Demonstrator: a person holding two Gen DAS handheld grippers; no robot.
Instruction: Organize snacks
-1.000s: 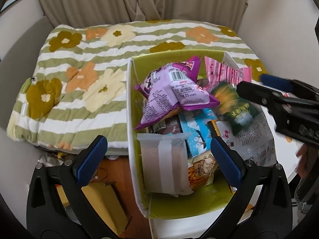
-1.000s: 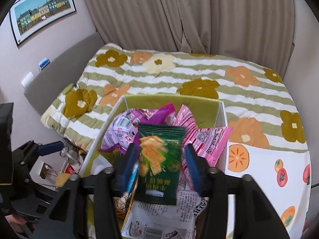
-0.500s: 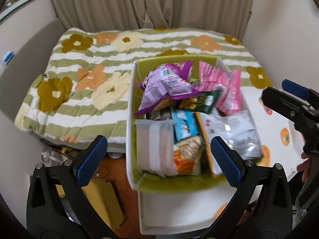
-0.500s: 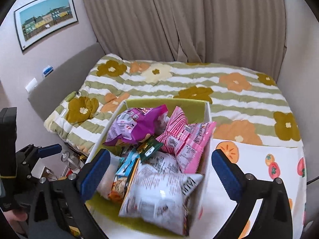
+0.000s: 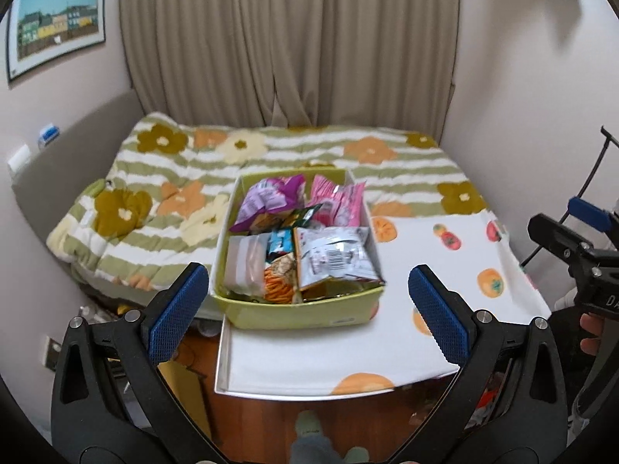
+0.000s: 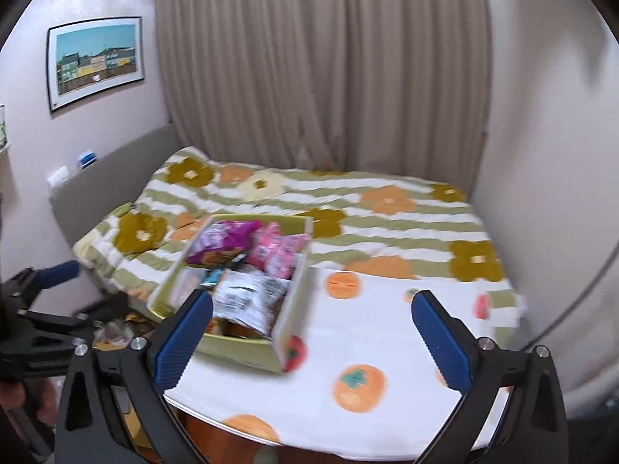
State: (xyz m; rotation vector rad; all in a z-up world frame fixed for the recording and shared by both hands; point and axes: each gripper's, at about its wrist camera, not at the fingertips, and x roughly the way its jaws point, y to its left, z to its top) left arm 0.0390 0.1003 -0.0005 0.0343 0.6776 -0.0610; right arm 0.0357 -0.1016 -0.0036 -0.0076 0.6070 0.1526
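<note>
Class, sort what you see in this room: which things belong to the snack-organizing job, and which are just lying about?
Part of the job:
green box
purple snack bag
pink snack bag
silver snack bag
left gripper, open
right gripper, open, jaws just been opening, nothing between them

Just lying about:
flowered quilt
framed picture
curtain

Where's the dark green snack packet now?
Left wrist view: the dark green packet lies mid-box in the green box, between the purple bag and pink bag.
</note>
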